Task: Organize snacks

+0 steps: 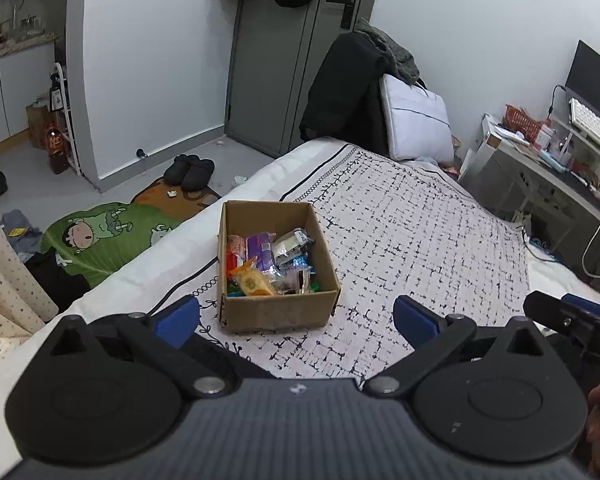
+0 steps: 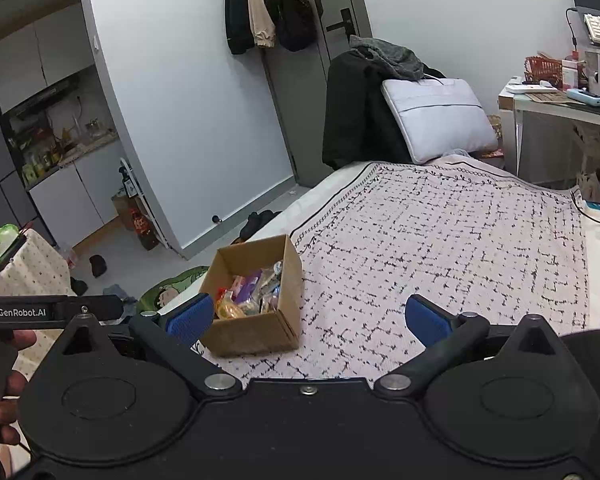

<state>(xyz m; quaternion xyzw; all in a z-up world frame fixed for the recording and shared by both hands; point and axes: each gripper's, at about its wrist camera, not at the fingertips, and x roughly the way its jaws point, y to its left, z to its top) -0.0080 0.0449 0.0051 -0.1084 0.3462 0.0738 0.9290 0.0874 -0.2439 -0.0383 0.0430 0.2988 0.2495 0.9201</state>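
Note:
An open cardboard box (image 1: 276,312) sits on the patterned bedspread (image 1: 420,232), filled with several wrapped snacks (image 1: 268,260). My left gripper (image 1: 296,316) hovers just in front of the box, jaws wide open and empty. In the right wrist view the same box (image 2: 260,332) lies ahead to the left, snacks (image 2: 252,292) inside. My right gripper (image 2: 308,318) stands open over the bedspread (image 2: 440,240), nothing between its blue pads; its left pad overlaps the box's near corner. The right gripper's tip (image 1: 572,316) shows at the left view's right edge.
A dark coat (image 1: 348,92) and a pale laptop bag (image 1: 416,120) lean at the bed's far end. A cluttered desk (image 1: 548,160) stands right. Slippers (image 1: 190,170) and a cartoon mat (image 1: 100,240) lie on the floor left. A hand (image 2: 8,384) grips the left tool.

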